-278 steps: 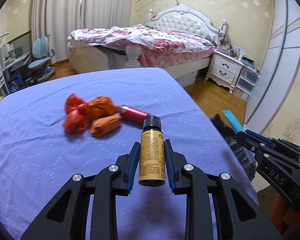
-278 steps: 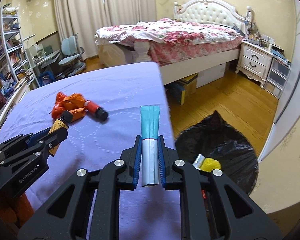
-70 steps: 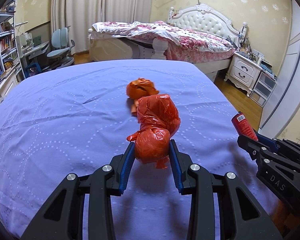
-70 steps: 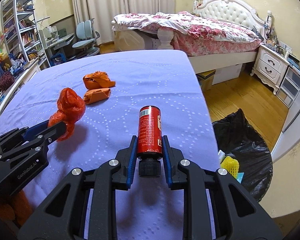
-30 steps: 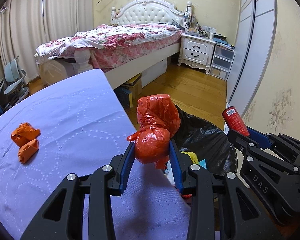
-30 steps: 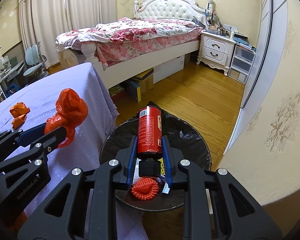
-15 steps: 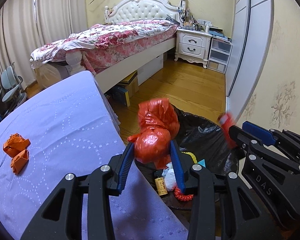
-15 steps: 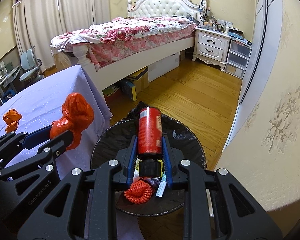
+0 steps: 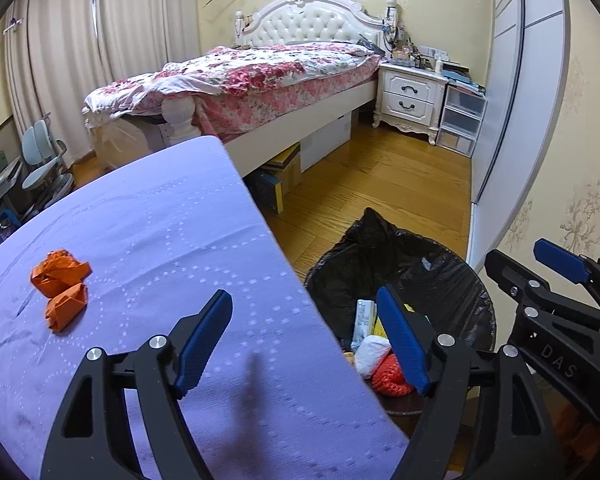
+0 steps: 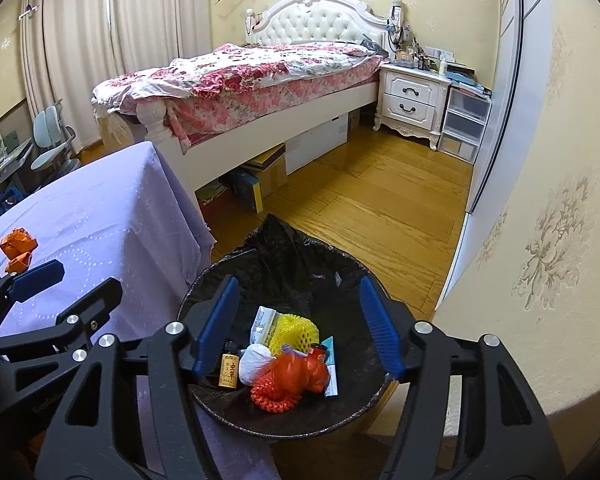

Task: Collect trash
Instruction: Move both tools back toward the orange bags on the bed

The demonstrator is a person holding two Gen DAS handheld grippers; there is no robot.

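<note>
Left gripper point(image 9: 304, 332): jaws spread wide and opening, nothing between the blue pads. It hangs over the edge of the purple-covered table point(image 9: 160, 240), its right finger out past the edge above the bin.

Right gripper point(image 10: 298, 322): jaws likewise apart and opening, nothing held or touched. It points down into the mouth of the bin point(image 10: 352, 280), which shows between its fingers.

Trash left on the table: two crumpled orange wrappers point(image 9: 60, 276), touching one another, well off to the left of the left gripper and apart from it. They also show small at the far left edge of the right wrist view.

Bin: round, lined with a black bag, standing on the wood floor just beside the table's corner. Inside, heaped together: a red plastic bag point(image 10: 300, 370), blurred, on top; a red can point(image 10: 318, 350) just behind it, mostly hidden; an orange-red coiled cord point(image 10: 274, 396) at the front; a small brown bottle point(image 10: 229, 370) with a yellow label at the left; a white wad point(image 10: 254, 362); yellow foam netting point(image 10: 294, 330); a white packet point(image 10: 264, 322); a teal-and-white tube point(image 10: 330, 360) at the right.
</note>
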